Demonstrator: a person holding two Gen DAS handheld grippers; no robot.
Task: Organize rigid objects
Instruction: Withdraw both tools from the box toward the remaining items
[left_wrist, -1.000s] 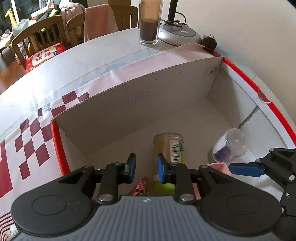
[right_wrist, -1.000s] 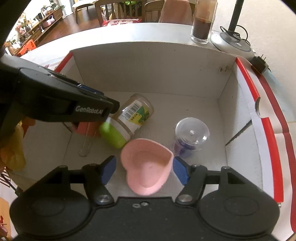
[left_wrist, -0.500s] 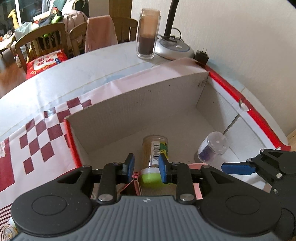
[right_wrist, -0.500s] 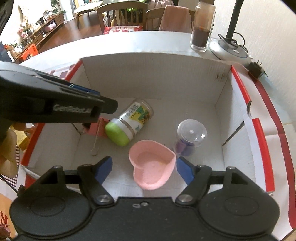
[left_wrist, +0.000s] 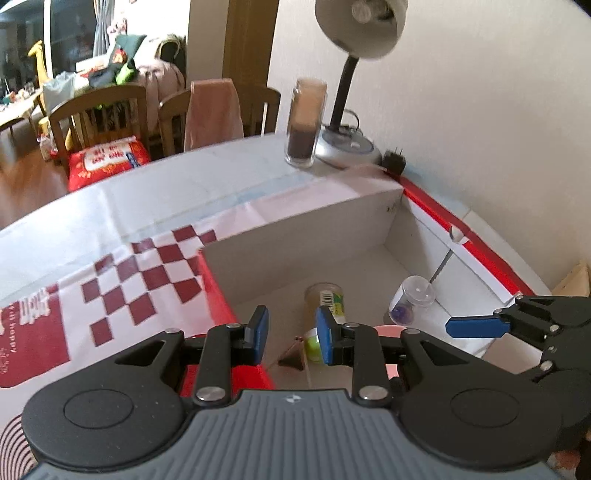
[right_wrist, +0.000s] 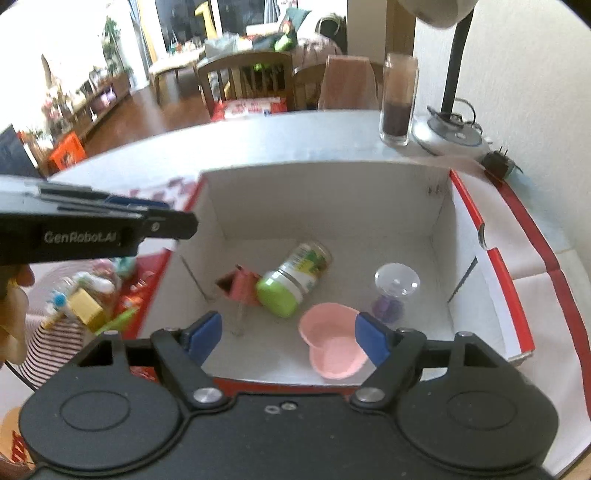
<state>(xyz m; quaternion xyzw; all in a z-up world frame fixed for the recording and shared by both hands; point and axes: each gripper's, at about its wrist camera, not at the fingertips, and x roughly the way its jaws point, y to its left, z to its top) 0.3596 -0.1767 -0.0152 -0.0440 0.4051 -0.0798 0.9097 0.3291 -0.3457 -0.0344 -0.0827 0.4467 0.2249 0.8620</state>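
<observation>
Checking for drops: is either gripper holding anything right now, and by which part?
Nothing is held. The left gripper has nothing between its jaws; the right gripper is opening above the pink heart-shaped dish.

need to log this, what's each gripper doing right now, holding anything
left gripper: fingers a narrow gap apart, nothing between them.
right gripper: fingers wide and opening, nothing gripped.

left gripper (left_wrist: 290, 334): pitched down, blue pads a narrow gap apart, nothing between them | right gripper (right_wrist: 288, 338): pitched down, jaws wide and opening, nothing gripped | hand (right_wrist: 13, 306): partly seen at left edge, behind the left gripper
</observation>
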